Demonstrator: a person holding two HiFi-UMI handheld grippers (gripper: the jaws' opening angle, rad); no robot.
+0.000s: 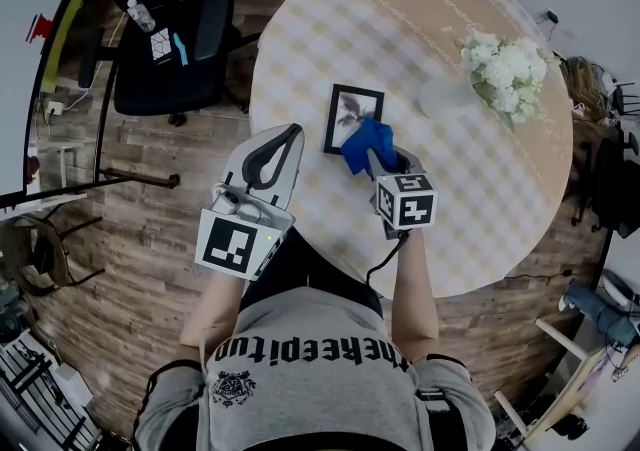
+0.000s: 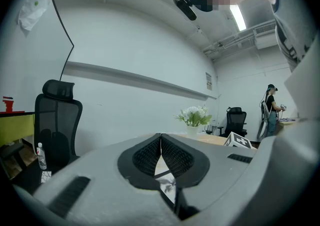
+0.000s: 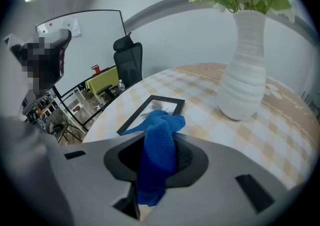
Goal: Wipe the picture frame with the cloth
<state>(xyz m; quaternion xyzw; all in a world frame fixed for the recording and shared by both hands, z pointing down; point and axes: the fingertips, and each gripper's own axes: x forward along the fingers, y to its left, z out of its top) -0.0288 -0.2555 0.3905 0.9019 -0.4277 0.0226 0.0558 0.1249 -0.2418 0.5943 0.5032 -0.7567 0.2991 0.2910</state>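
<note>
Holds left gripper (image 1: 290, 131) nearest, at the round table's (image 1: 480, 199) 8 o'clock rim, jaws pressed together on nothing. Clamps blue cloth (image 1: 365, 144) in right gripper (image 1: 393, 167) just beyond, over the 5 o'clock corner of the black picture frame (image 1: 354, 117) lying flat left of centre. Farthest, at 2 o'clock, white vase of flowers (image 1: 505, 69).
</note>
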